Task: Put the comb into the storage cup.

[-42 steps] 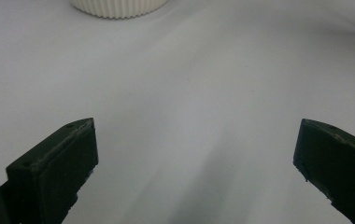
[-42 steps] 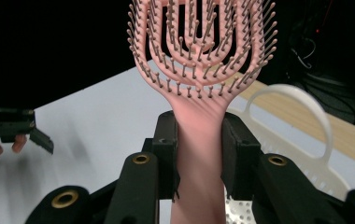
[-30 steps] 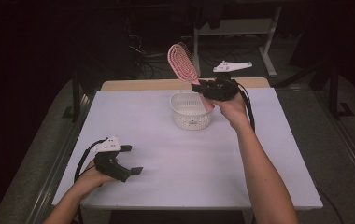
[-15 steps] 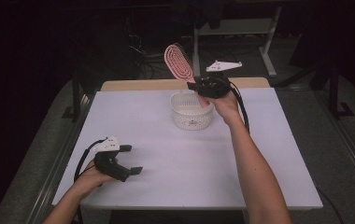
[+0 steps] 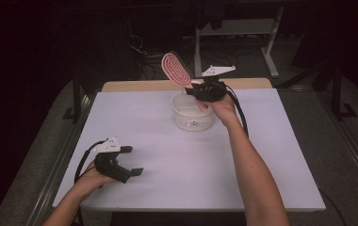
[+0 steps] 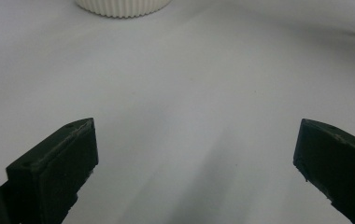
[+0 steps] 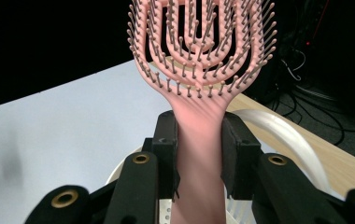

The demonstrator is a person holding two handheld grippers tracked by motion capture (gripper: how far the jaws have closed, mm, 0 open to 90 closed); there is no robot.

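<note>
**Dark room, white table, brush held over basket**

Dim workspace, cables and a metal stand (image 5: 236, 33) behind; white table (image 5: 177, 160) mostly bare, wooden edge at the far side. The right gripper (image 5: 200, 90) pinches the pink hairbrush (image 5: 174, 68) by its handle, jaws pressed on both sides, head tilted up and away, directly above the white basket (image 5: 192, 115). Probably a lift-out or a drop-in; can't tell which. The left gripper (image 5: 120, 165) rests near the table's near-left corner, jaws spread wide, holding nothing, likely just parked.
</note>
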